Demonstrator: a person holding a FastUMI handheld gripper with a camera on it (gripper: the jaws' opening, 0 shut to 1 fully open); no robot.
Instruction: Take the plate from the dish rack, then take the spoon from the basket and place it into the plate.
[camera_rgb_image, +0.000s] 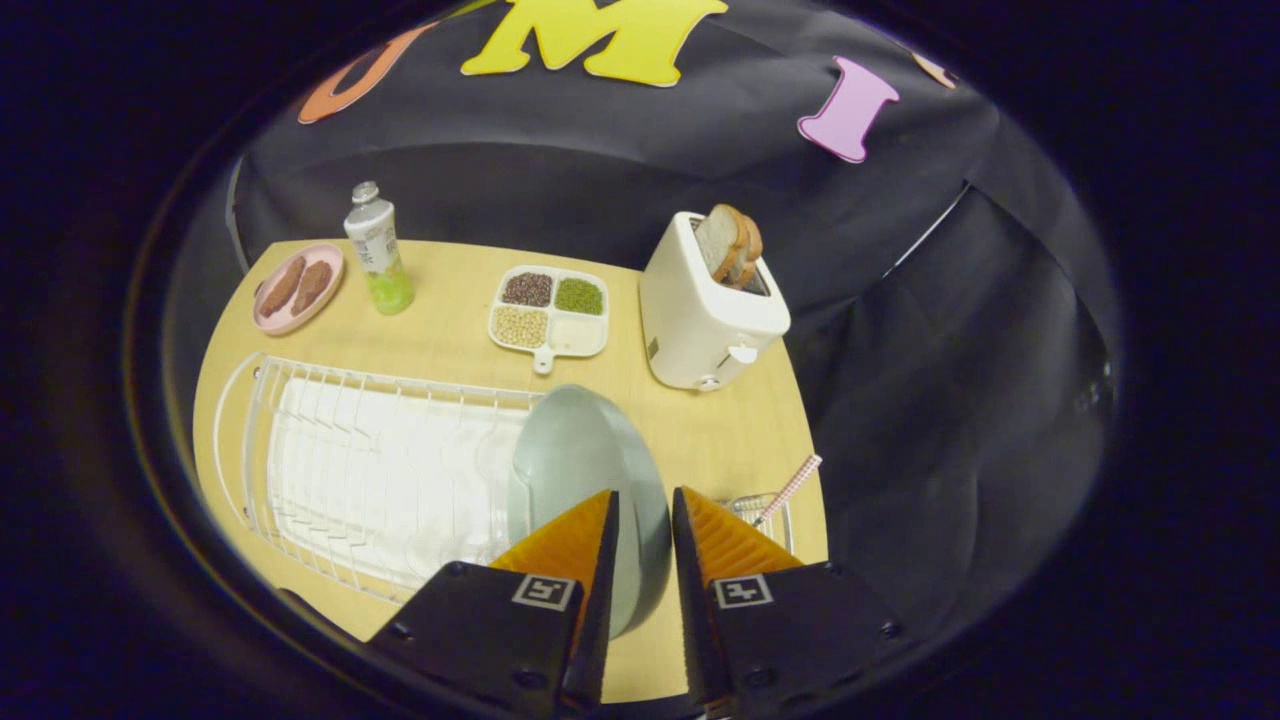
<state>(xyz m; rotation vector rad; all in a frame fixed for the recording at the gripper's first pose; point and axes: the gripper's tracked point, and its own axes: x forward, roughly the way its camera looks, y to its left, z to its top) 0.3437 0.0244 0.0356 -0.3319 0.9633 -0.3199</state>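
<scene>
Plate (585, 455) is the thing in hand: in the gripper view the pale grey-green dish stands on edge at the near right end of the white wire dish rack (330, 470), its rim running between the two fingers of the gripper (645, 505). The fingers sit close on either side of that rim and look clamped on it, though whether both pads truly press I cannot tell for certain. It reads as a stiff, glazed, fairly light dish (smooth enough to slip, and breakable if dropped), so the rim edge is the sensible hold, taken deep rather than at the very lip. It stands upright, its broad face turned toward the rack, the disc rising away from the fingers toward the divided tray of beans (549, 310). Just right of the fingers a small wire basket (765, 510) holds the spoon (790, 488), whose checked handle slants up and to the right. Beyond stands a white toaster (705, 310) with bread.
</scene>
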